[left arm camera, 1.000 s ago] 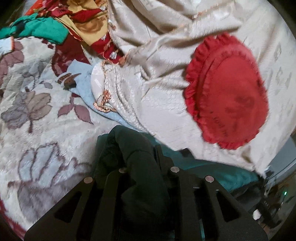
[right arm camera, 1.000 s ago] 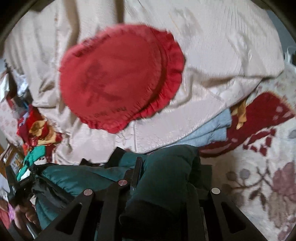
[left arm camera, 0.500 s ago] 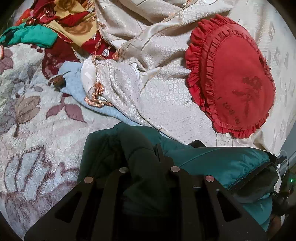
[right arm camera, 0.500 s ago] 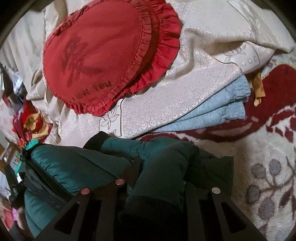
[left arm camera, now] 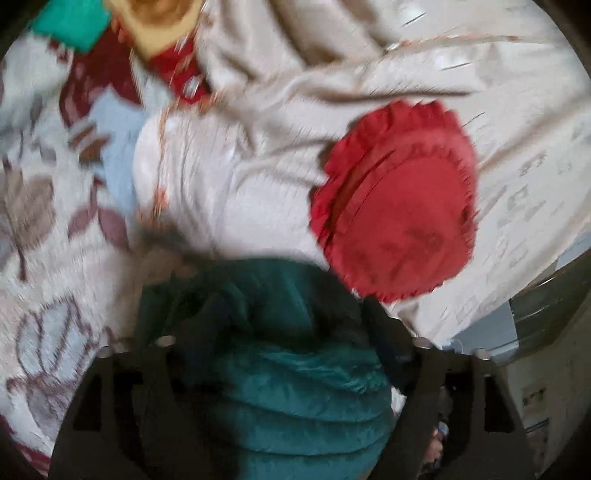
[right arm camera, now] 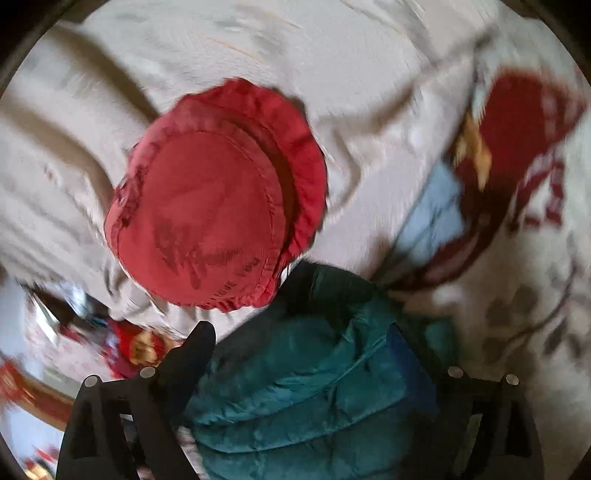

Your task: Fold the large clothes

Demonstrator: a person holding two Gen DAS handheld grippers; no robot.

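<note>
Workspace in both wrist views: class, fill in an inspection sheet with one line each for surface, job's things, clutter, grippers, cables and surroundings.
Surface: floral blanket, cream with maroon leaves.
Job's things: teal quilted jacket bunched just ahead of both grippers.
Clutter: red frilled cushion on a cream bedspread; folded light blue cloth; red and yellow patterned fabric.
Grippers: left gripper and right gripper both have jaws that have just been opening; jacket lies between them, not pinched.
Cables: nothing seen.
Surroundings: blurred; pale furniture edge at right.
</note>
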